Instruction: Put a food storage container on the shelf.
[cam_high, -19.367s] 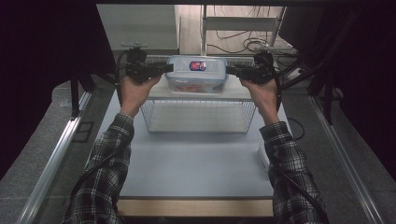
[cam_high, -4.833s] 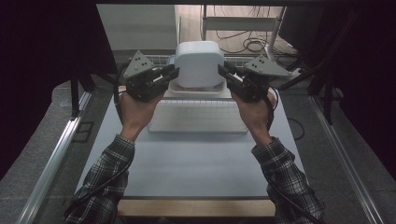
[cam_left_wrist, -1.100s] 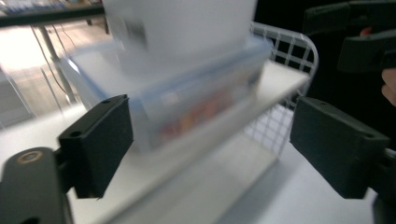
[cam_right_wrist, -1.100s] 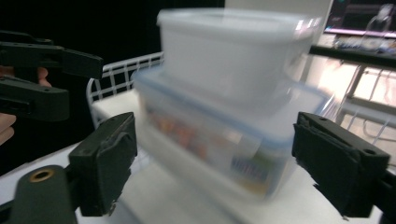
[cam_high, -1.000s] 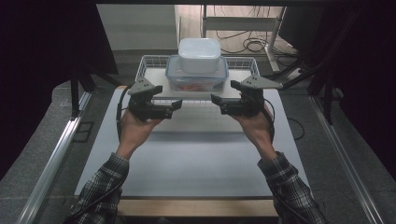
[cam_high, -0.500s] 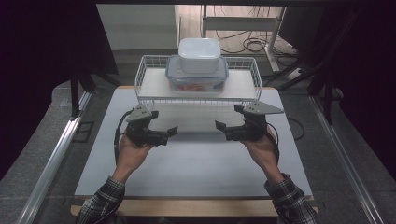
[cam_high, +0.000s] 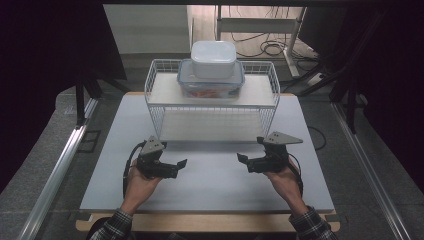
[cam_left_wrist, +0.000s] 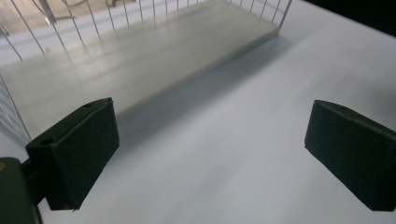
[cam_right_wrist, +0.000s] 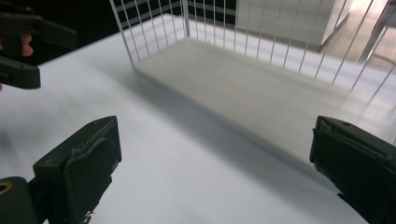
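Observation:
A white wire rack stands at the far middle of the white table. On its top shelf sits a clear lidded container with something orange inside, and a white lidded box rests on top of it. My left gripper hangs low over the table's front left. It is open, has just been opening, and nothing is between its jaws. Mirroring it at the front right, my right gripper is open and empty, its jaws also just opening. The two point toward each other.
The rack's lower shelf board is bare and lies just beyond both grippers. The left gripper appears at the top left of the right gripper view. A metal rail runs along the table's left side. Cables lie on the floor behind.
Both hands have sunk toward the table and drawn back from the rack toward the person. The jaws stand a little wider. The stacked containers have stayed on the top shelf.

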